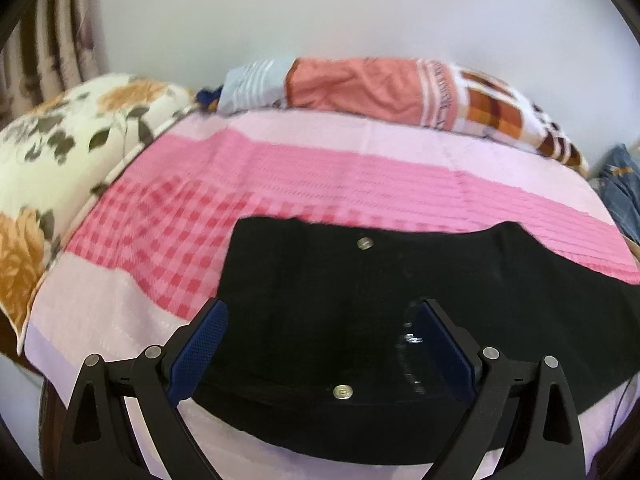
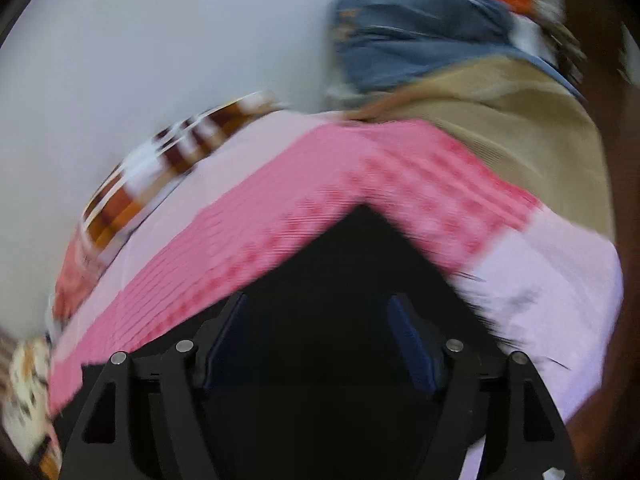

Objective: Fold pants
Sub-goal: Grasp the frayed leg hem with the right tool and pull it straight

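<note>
Fold in progress on a bed. The black pants lay flat on the pink checked bedspread, near its front edge, with two metal buttons showing on the upper layer. The left gripper hung over the pants with its blue pads set wide apart and nothing between them. The right gripper also stood open and empty above a corner of the pants; its view was heavily smeared, so the cloth's edge there could not be read closely.

Risks, as judged: the smear suggested a fast sweep, and a gripper closing at such speed might miss the hem or pinch the bedspread along with the pants, dragging both. A grasp that caught only the top layer would pull the fold apart. The pants lay close to the bed's front edge, so an uneven pull from one side might slide them off. Jeans and tan cloth heaped just beyond the corner could snag a wide reach.
</note>
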`<state>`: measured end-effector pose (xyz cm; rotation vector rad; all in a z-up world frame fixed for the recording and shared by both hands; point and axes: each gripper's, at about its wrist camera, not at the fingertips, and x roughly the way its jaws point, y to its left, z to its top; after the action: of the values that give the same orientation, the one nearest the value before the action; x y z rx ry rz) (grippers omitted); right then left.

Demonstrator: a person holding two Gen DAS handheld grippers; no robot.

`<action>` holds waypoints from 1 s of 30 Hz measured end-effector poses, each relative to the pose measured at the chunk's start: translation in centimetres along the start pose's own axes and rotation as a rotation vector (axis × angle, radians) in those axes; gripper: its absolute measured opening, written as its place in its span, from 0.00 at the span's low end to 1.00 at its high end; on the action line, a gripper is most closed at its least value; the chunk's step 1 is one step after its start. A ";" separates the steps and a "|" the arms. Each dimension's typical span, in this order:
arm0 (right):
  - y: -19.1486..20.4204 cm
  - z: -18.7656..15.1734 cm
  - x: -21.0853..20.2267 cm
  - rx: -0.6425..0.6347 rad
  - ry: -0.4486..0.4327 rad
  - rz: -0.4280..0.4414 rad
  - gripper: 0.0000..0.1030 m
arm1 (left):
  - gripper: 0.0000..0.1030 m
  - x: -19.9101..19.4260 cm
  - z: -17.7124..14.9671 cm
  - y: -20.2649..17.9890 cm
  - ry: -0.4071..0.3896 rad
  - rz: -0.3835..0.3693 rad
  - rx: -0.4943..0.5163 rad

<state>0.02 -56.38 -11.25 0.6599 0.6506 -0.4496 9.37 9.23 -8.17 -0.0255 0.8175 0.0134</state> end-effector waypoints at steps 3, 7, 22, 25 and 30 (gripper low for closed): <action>-4.6 -0.5 -0.8 0.094 0.033 -0.016 0.67 | 0.92 -0.9 -0.1 -0.9 -0.049 -0.037 0.029; -7.9 -1.3 -2.1 0.127 0.055 -0.014 0.65 | 0.93 -0.8 0.1 -2.5 -0.038 -0.053 0.069; -16.7 -5.5 -4.5 0.505 0.067 0.310 0.48 | 0.92 0.1 -0.3 -8.1 0.074 -0.105 0.123; -15.7 -5.6 -3.7 0.480 0.105 0.337 0.38 | 0.93 -0.2 -0.5 -9.5 0.080 -0.113 0.152; -12.8 -5.3 -3.8 0.348 0.098 0.293 0.18 | 0.93 -0.7 -1.1 -11.5 0.084 -0.104 0.224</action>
<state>-12.17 -61.15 -17.26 1.0964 0.5604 -0.2594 8.35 -2.33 -8.19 0.1437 0.8965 -0.1786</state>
